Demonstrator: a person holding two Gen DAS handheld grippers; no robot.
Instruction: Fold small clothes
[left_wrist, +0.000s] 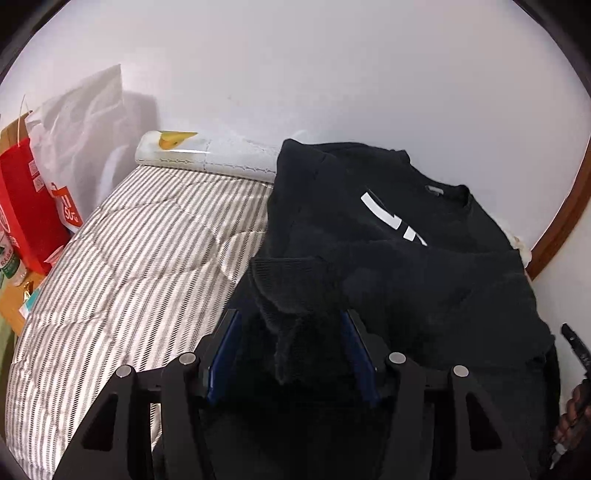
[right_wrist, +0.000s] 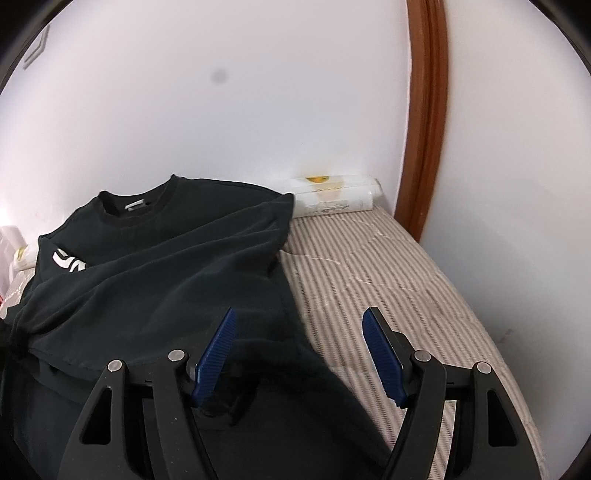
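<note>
Garment: a black sweatshirt (left_wrist: 399, 258) lies on a striped mattress (left_wrist: 140, 251) that runs up to a white wall (left_wrist: 314, 74). Its round collar points toward the wall, and a white printed mark (left_wrist: 388, 216) shows on the chest.

Fold state: one side of the sweatshirt (right_wrist: 159, 266) is turned over across the body, so the printed mark (right_wrist: 68, 261) is partly covered in the right wrist view.

Left gripper (left_wrist: 293, 332): its blue pads (left_wrist: 356, 350) stand wide apart. A bunch of dark ribbed fabric, likely a cuff or hem, rises between them. The cloth hides the pad faces, so I cannot tell whether it is pinched or only draped there.

Right gripper (right_wrist: 299, 347): its jaws are spread wide with nothing between the blue pads (right_wrist: 218, 350). The left pad sits over the sweatshirt's near edge; the right pad hangs above bare mattress (right_wrist: 406, 280).

Behind the garment: a white rolled item (left_wrist: 207, 155) with a yellow patch lies along the wall at the far end of the mattress; it appears again in the right wrist view (right_wrist: 332, 195).

Left side clutter: a red paper bag (left_wrist: 26, 206) and a white plastic bag (left_wrist: 81, 125) stand beside the mattress.

Right side: a brown wooden door frame (right_wrist: 424, 118) rises from the mattress corner.
</note>
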